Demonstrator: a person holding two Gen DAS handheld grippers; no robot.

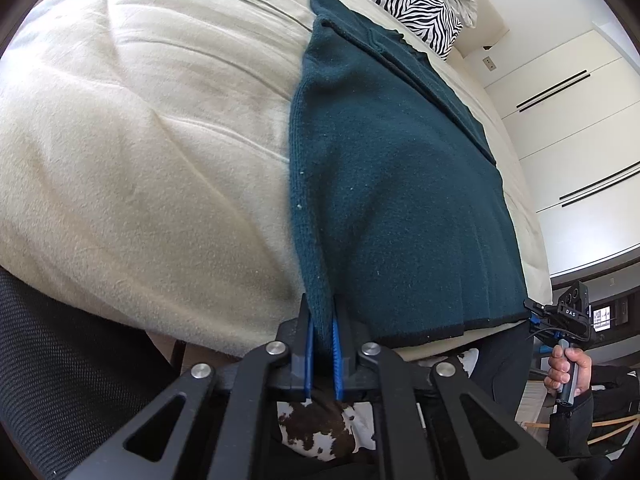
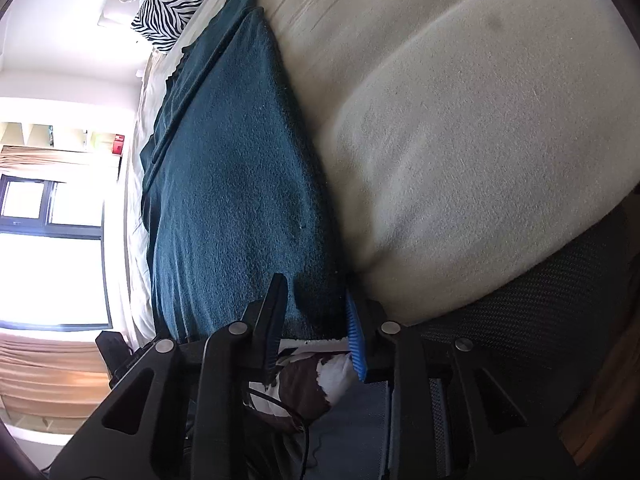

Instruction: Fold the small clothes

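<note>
A dark teal knitted garment (image 1: 392, 184) lies flat on a cream bed cover (image 1: 140, 160), with a black-trimmed hem at the near edge. My left gripper (image 1: 321, 320) is shut on its near left corner, the cloth pinched between the blue pads. In the right wrist view the same garment (image 2: 236, 200) runs away from me. My right gripper (image 2: 316, 312) is open, its jaws set around the garment's near corner at the bed edge. My right gripper also shows in the left wrist view (image 1: 568, 316) at the garment's other near corner, held by a hand.
A zebra-print pillow (image 1: 404, 0) lies at the head of the bed. A black mesh chair (image 2: 540, 320) stands by the bed edge. A cowhide-pattern rug (image 1: 320, 428) covers the floor below. White wardrobe doors (image 1: 568, 120) and a bright window (image 2: 52, 256) flank the bed.
</note>
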